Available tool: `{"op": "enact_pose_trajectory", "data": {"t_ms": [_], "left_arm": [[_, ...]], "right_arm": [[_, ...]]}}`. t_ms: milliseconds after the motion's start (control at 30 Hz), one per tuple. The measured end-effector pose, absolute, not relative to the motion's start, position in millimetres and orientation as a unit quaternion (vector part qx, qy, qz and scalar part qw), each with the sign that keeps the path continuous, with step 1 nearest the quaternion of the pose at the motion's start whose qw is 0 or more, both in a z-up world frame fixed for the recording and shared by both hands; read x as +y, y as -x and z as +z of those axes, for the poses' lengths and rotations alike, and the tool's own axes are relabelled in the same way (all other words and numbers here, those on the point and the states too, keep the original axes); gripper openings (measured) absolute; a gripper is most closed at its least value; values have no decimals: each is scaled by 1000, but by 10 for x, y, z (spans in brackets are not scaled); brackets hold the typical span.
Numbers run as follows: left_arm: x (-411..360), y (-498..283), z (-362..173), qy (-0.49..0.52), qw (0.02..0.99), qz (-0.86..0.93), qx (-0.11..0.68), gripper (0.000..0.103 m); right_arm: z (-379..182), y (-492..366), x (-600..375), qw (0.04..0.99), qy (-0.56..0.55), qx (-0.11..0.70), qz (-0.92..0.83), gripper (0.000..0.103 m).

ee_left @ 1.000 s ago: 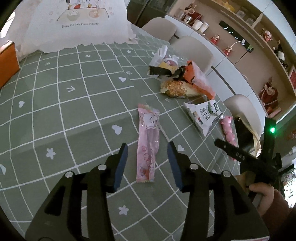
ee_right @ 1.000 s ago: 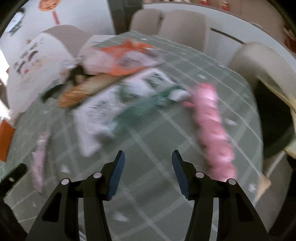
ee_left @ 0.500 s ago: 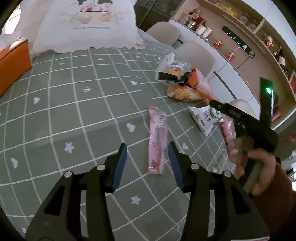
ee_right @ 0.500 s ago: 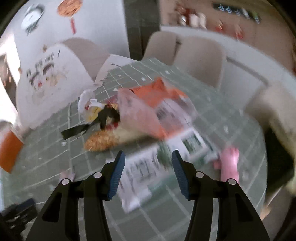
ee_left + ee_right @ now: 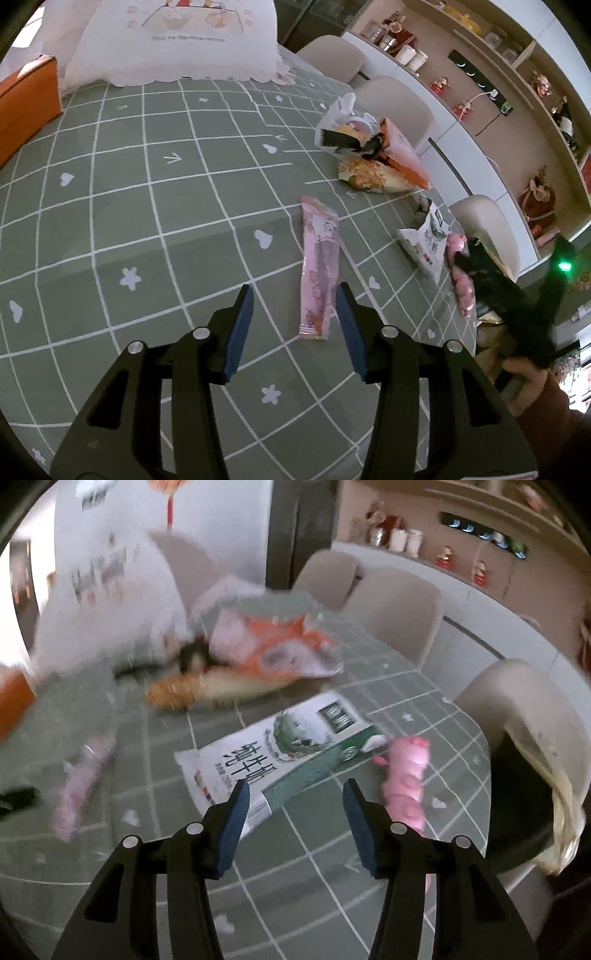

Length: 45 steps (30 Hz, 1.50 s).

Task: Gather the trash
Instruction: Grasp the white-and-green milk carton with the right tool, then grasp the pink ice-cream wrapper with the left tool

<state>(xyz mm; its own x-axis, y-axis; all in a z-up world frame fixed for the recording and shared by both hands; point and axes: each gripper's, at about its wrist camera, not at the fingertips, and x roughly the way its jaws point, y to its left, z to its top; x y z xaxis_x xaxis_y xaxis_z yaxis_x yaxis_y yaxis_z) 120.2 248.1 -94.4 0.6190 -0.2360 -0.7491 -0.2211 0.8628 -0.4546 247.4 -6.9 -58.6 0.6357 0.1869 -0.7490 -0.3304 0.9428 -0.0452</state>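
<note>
On the green checked tablecloth my long pink wrapper lies just ahead of my left gripper, the white and green milk bag lies right of it, and the crumpled orange bag lies farther back.

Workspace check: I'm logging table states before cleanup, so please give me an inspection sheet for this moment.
Surface: green grid-patterned tablecloth with white hearts and stars.
Job's things: long pink snack wrapper lying flat; white-and-green milk pouch; lumpy pink packet beside it; heap of orange, white and tan wrappers farther back.
Clutter: orange box at the table edge; white printed cloth cover.
Grippers: left gripper open, above the pink wrapper's near end; right gripper open, empty, over the milk pouch.
Cables: white cable on the shelf.
Surroundings: beige chairs, wall shelves with figurines.
</note>
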Motion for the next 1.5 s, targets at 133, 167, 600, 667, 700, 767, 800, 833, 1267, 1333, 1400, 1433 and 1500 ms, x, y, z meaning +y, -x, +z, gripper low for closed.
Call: {"op": "enact_pose_trajectory", "data": {"t_ms": [133,167,600,667,700,767,800,833,1267,1333,1400,1433,1500], "left_arm": [[2472,-1229,-956,269,858,-8,437,44],[2480,-1233,-954,271,858,-8,437,44],[2544,-1269,-893,248,866,-11,434,49],[2541,-1264,-928,248,864,-14,438,49],[2540,-1268,-948,247,863,-15,440,49],[2533,-1279,-990,247,860,-14,446,49],[2525,-1281,-1004,248,859,-14,448,49],[2516,-1285,-1016,248,858,-13,449,49],[2274,-1465,-1009,210,861,-32,463,49],[2236,-1538,-1007,192,863,-28,466,49],[2197,-1616,-1005,174,865,-21,469,49],[2185,-1652,-1005,167,866,-16,472,49],[2161,-1744,-1007,161,866,-11,474,48]], "right_arm": [[-499,-2643,-434,892,-65,431,116,50],[-544,-2729,-481,882,-114,443,108,50],[-898,-3592,38,852,-121,506,64,55],[-915,-3695,70,850,-99,514,63,55],[-925,-3732,80,848,-90,518,66,55],[-940,-3806,108,844,-64,527,79,55],[-942,-3806,107,842,-53,530,87,55],[-940,-3821,114,840,-44,532,100,55],[-618,-2928,-189,845,-18,498,193,48],[-556,-2779,-235,851,-12,486,200,48],[-511,-2690,-284,853,-16,479,205,48],[-488,-2647,-320,854,-20,478,207,48],[-438,-2566,-392,856,-27,471,209,48]]}}
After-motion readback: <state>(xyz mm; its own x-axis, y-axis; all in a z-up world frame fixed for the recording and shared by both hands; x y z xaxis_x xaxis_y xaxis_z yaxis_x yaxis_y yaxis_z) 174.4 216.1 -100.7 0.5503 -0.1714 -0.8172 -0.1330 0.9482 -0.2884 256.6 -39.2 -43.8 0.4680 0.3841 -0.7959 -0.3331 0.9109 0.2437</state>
